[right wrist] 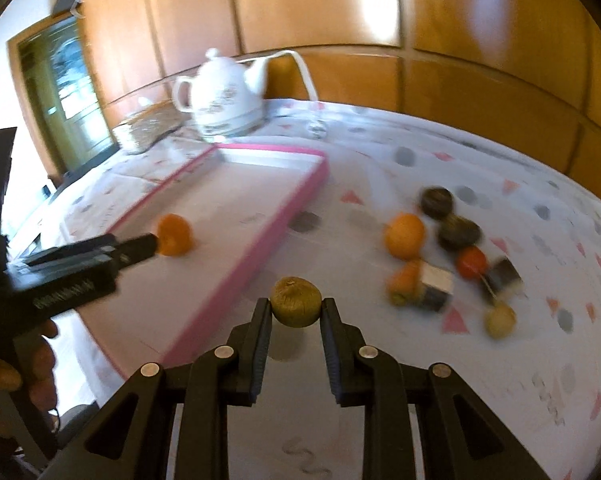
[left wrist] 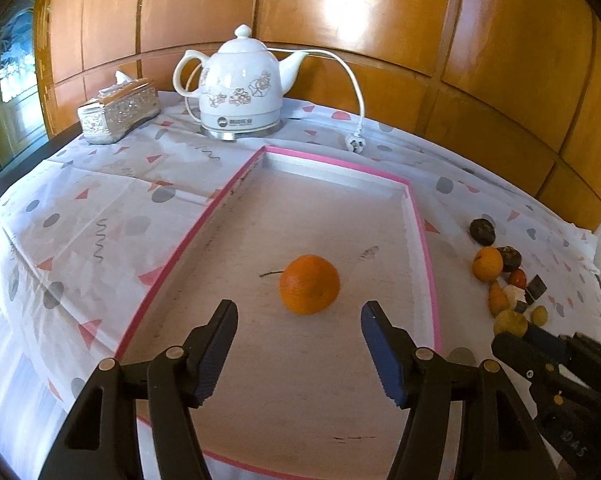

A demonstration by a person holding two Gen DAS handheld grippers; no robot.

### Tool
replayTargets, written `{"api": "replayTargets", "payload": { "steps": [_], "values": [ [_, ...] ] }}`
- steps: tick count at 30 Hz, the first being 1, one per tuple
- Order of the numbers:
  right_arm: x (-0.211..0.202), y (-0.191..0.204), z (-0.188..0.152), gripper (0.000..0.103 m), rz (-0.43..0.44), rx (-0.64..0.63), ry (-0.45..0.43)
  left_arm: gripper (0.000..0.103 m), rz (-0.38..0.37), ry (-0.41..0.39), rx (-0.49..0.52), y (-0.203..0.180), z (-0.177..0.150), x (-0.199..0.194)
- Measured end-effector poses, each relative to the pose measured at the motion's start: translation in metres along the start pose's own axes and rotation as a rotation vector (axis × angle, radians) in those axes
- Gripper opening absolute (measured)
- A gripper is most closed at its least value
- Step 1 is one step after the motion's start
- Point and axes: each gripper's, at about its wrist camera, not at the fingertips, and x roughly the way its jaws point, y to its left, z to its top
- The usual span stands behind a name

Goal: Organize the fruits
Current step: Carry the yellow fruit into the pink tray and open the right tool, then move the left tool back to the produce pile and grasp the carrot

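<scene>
An orange with a short stem lies inside the pink-rimmed tray, just beyond my left gripper, whose jaws stand wide open and clear of it. In the right wrist view the same orange sits at the left gripper's tip. My right gripper is shut on a small yellow-brown round fruit, held above the tablecloth just right of the tray rim. More fruit lies in a loose pile on the cloth to the right: another orange, two dark fruits, a red one.
A white kettle on its base and a silver tissue box stand at the back of the table, with the kettle's plug lying behind the tray. Small box-like blocks lie among the pile. A hand holds the left gripper.
</scene>
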Motion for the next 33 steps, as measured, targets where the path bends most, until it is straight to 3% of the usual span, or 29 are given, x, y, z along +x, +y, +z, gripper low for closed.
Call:
{"api": "replayTargets", "payload": {
  "steps": [12,18,33],
  "values": [
    [0.047,0.046,0.033,0.026,0.115,-0.054,0.07,0.065,0.042,-0.01,-0.071,0.024,0.003,0.001],
    [0.051,0.053,0.028,0.035,0.094,-0.056,0.067,0.065,0.054,-0.004,-0.083,0.028,0.0,0.004],
    [0.013,0.013,0.014,0.035,-0.036,0.086,-0.056,0.065,0.02,-0.022,-0.014,0.004,-0.001,-0.004]
  ]
}}
